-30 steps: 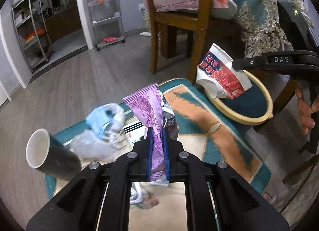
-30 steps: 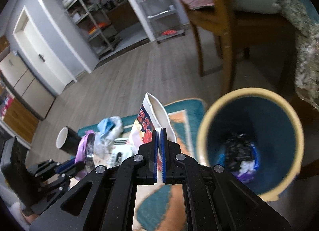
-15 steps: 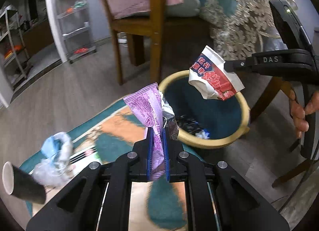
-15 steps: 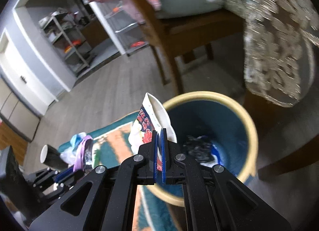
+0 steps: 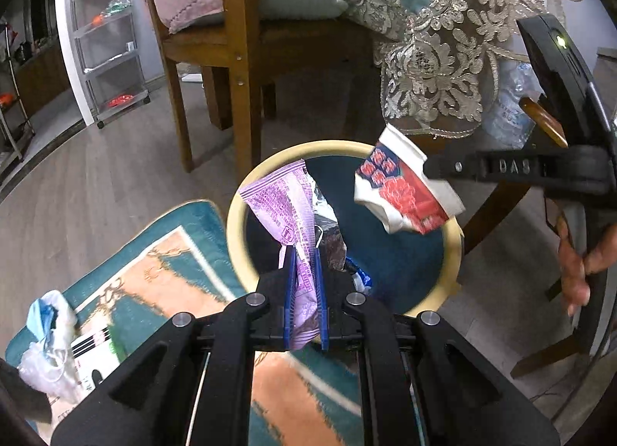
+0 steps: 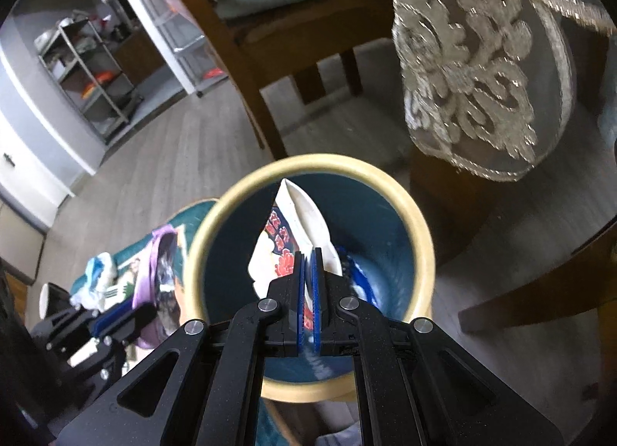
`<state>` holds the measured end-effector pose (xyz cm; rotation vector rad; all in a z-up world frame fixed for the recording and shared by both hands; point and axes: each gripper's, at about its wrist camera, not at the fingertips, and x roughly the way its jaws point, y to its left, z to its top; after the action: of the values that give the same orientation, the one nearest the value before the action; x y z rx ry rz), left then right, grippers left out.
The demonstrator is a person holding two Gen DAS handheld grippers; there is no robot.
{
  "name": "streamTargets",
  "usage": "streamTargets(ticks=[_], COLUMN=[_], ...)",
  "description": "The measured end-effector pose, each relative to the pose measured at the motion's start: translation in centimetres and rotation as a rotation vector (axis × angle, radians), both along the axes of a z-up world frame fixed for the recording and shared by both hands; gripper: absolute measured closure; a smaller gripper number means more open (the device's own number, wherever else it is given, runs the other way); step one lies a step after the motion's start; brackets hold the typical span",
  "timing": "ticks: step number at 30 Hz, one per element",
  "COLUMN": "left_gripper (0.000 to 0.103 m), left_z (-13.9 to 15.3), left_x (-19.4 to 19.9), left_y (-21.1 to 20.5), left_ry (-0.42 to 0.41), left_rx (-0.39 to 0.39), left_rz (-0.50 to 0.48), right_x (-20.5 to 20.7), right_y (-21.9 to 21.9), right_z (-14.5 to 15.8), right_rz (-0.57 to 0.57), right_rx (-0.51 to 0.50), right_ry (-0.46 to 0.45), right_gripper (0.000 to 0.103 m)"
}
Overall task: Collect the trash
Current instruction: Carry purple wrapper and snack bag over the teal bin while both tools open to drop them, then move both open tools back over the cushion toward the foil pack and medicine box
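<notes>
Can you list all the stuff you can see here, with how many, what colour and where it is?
bin: 1, blue with cream rim, on the floor beside the rug
purple wrapper: 1, purple and silver, in the left gripper, over the bin's near rim
paper cup: 1, crushed, white with red and blue print, in the right gripper, above the bin
rug: 1, teal and orange, on the floor
litter pile: 1, blue mask and clear plastic, on the rug's left end
chair: 1, brown wood, behind the bin
lace cloth: 1, silvery, hanging at right
left gripper: 1, black, jaws shut
right gripper: 1, black, jaws shut
hand: 1, on the right gripper's handle
</notes>
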<state>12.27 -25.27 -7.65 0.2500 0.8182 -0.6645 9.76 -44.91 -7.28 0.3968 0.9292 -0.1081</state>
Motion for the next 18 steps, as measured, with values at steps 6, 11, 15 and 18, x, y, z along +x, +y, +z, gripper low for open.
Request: streamTargets(ticks=[6, 11, 15, 18], left_gripper=[0.093, 0.086, 0.077, 0.068], left_z=[-0.6, -0.5, -0.2, 0.2], left_x=[0.8, 0.6, 0.5, 0.4], left_y=[-1.7, -1.6, -1.1, -0.5], left_ry=[0.011, 0.0, -0.006, -0.016], left_rx=[-0.004, -0.002, 0.0, -0.006], left_rz=[-0.011, -0.02, -0.008, 0.0], right_x=[0.1, 0.4, 0.3, 0.1], right_y=[-0.1, 0.1, 0.3, 0.3], right_z=[-0.7, -0.4, 0.0, 0.5], right_rz=[0.008, 0.011, 0.006, 0.001], right_rx=[-0.004, -0.011, -0.025, -0.037], right_ry=[0.015, 0.003, -0.007, -0.021], right_gripper=[0.098, 0.098, 0.088, 0.081])
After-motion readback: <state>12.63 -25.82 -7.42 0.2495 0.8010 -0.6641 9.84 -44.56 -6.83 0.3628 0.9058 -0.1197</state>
